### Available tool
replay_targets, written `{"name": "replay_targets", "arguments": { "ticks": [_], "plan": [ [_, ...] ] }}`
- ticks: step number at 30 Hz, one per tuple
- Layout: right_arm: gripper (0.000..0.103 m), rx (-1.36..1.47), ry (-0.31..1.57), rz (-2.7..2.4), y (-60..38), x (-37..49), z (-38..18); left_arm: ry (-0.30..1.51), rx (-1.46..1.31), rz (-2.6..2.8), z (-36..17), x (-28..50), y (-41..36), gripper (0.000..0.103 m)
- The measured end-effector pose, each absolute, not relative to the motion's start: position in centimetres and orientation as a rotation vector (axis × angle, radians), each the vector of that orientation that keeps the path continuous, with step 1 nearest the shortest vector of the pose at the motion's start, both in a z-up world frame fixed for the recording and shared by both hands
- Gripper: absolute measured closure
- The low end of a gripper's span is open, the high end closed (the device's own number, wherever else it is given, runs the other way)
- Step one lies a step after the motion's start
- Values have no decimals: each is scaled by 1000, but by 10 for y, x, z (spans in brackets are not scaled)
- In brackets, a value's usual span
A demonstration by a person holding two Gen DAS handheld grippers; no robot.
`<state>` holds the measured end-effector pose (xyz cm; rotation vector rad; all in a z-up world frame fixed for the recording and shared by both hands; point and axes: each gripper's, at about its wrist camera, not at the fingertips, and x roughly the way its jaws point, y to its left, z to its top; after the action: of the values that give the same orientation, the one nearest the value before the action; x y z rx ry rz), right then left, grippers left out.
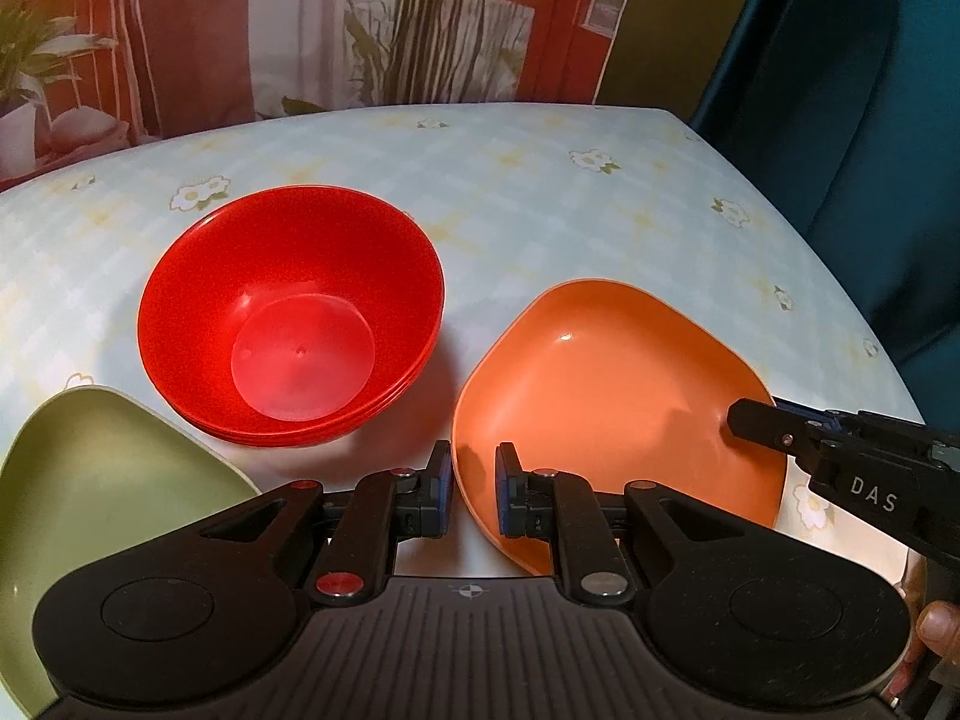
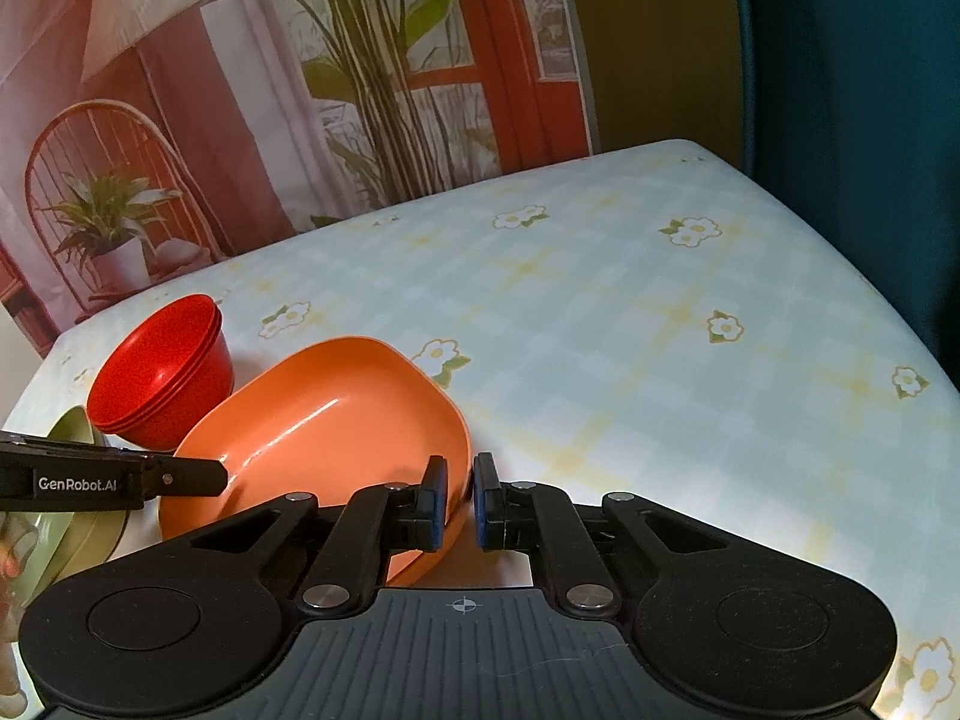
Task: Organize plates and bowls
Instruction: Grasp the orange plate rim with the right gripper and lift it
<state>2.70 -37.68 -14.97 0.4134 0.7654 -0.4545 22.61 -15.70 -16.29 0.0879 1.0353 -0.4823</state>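
Note:
An orange plate (image 1: 600, 396) lies right of a stack of red bowls (image 1: 288, 324) on the flowered tablecloth. My left gripper (image 1: 474, 480) is shut on the plate's near left rim, which runs between the pads. My right gripper (image 2: 461, 498) is shut on the opposite rim of the orange plate (image 2: 336, 414). In the left wrist view the right gripper (image 1: 756, 420) reaches over that rim from the right. In the right wrist view the left gripper (image 2: 210, 477) comes in from the left. I cannot tell whether the plate is off the cloth.
A green plate (image 1: 90, 480) sits at the near left, also seen as green dishes (image 2: 66, 426) beside the red bowls (image 2: 162, 372). The table (image 2: 660, 330) extends right to a rounded edge by a dark teal curtain (image 2: 870, 120). A printed backdrop stands behind.

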Motion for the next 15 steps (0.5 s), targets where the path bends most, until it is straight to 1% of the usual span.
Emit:
{"name": "replay_targets", "arguments": {
  "ticks": [15],
  "plan": [
    [94,395,757,-469,-372,24,-139,1007,91,-503,-147,216,-151,88]
  ]
}}
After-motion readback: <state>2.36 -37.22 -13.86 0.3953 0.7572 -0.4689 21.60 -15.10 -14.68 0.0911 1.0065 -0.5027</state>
